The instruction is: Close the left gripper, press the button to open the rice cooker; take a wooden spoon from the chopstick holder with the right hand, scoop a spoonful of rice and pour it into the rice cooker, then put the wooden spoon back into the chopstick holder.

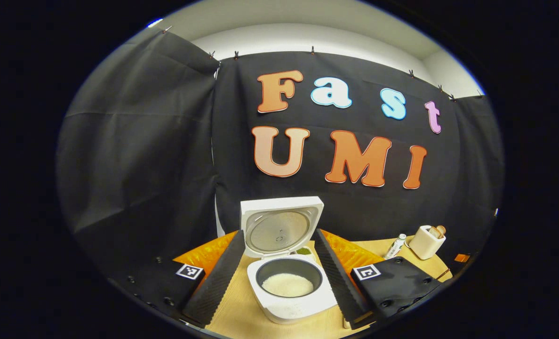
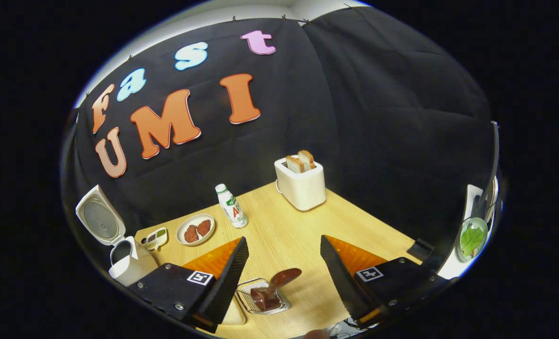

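Left claw (image 1: 279, 278): fingers wide apart, holding nothing. Rice cooker (image 1: 289, 287) sits straight ahead between the two ribbed black fingers, lid (image 1: 279, 226) up and hinged back, nothing between claw and pot. Dark inner pot holds a low mound of white rice (image 1: 287, 284). Beyond the right finger: small bottle (image 1: 395, 246) and cream toaster (image 1: 426, 241).

Right claw (image 2: 284, 278): also spread, empty. Wire chopstick holder (image 2: 262, 295) lies just ahead between the fingers, nearer the left one, with the wooden spoon (image 2: 275, 285) in it, dark bowl end poking up toward the gap. Path to it is clear. Further ahead on the light wood-grain worktop (image 2: 289, 235): white bottle with green cap (image 2: 231, 206), boxy toaster with two bread slices (image 2: 300, 182). Past the left finger: round plate with two reddish pieces (image 2: 195, 230), small divided dish (image 2: 156, 238), open cooker (image 2: 119, 245). Far right edge: clear bowl of green leaves (image 2: 472, 238).
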{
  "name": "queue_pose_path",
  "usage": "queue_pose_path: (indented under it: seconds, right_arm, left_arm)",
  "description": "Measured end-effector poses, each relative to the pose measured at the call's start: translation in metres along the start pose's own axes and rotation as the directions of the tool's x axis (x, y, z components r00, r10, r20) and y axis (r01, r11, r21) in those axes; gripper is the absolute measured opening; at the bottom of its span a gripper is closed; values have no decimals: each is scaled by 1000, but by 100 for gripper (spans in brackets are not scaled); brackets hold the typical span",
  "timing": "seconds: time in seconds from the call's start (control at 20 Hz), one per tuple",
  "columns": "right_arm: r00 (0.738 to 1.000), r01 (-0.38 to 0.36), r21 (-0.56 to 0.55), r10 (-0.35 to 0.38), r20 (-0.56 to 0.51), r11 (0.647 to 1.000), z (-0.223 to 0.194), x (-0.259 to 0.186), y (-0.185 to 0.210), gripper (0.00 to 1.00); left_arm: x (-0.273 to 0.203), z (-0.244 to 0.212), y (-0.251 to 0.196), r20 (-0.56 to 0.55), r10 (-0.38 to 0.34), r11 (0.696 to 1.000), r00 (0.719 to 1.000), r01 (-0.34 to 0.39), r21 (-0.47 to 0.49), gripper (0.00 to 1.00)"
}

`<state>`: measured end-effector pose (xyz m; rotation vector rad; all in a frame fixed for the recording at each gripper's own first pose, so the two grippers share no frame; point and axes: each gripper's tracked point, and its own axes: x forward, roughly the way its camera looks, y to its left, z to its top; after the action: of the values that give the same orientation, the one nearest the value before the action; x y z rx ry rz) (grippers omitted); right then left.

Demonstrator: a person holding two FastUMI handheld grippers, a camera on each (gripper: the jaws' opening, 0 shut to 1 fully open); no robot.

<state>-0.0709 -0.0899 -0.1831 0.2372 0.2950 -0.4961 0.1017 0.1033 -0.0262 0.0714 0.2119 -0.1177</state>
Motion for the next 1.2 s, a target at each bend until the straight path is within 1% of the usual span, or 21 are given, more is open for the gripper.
queue_pose_path:
  seconds: [0.15, 0.25, 0.35, 0.4, 0.5, 0.6, 0.65, 0.7, 0.75, 0.8, 0.85, 0.9, 1.05, 1.2]
  right_arm:
    - [998, -23, -74, 27, 52, 997, 24, -10, 18, 94]
    - [996, -45, -98, 52, 70, 994, 32, -15, 30, 95]
    - [994, -68, -107, 76, 75, 992, 33, -18, 40, 95]
    - [993, -76, -113, 85, 79, 991, 34, -21, 44, 95]
    - [992, -76, -138, 89, 86, 987, 33, -22, 45, 95]
    - [992, -77, -148, 91, 91, 986, 35, -25, 45, 95]
    - [992, -80, -143, 93, 90, 987, 34, -26, 45, 95]
    - [991, -82, -136, 95, 91, 987, 36, -28, 44, 95]
    - [991, -80, -132, 93, 96, 988, 38, -29, 41, 95]
    - [991, -73, -132, 87, 102, 989, 40, -31, 39, 95]
    - [991, -67, -132, 82, 109, 989, 42, -32, 35, 95]
    - [991, -65, -128, 79, 112, 990, 43, -34, 33, 95]
    - [991, -42, -109, 55, 120, 993, 47, -35, 22, 95]
    - [993, -17, -102, 29, 116, 995, 45, -36, 10, 95]
  left_arm:
    - [18, 19, -4, 1, -15, 1000, 1000, 15, -5, 100]
    - [33, 38, -4, 3, -19, 1000, 1000, 19, 2, 100]
    - [52, 55, -7, -2, -33, 999, 999, 33, -2, 100]
    - [63, 64, -10, -9, -52, 999, 999, 52, -16, 100]
    - [85, 75, -12, -33, -68, 997, 997, 67, -36, 100]
    - [110, 82, -14, -61, -69, 997, 996, 67, -21, 99]
    - [122, 81, -17, -84, -80, 997, 993, 78, -28, 100]
    - [133, 82, -25, -104, -117, 992, 988, 110, -70, 100]
    - [146, 85, -28, -119, -128, 988, 985, 116, -103, 100]
    - [161, 87, -21, -129, -97, 992, 987, 85, -94, 100]
    - [177, 88, -10, -142, -63, 997, 988, 56, -53, 100]
    - [190, 86, -7, -160, -49, 999, 986, 48, -15, 100]
    - [228, 73, -7, -230, -21, 999, 973, 31, 39, 100]
    - [260, 49, -7, -298, -15, 999, 954, 28, 39, 100]
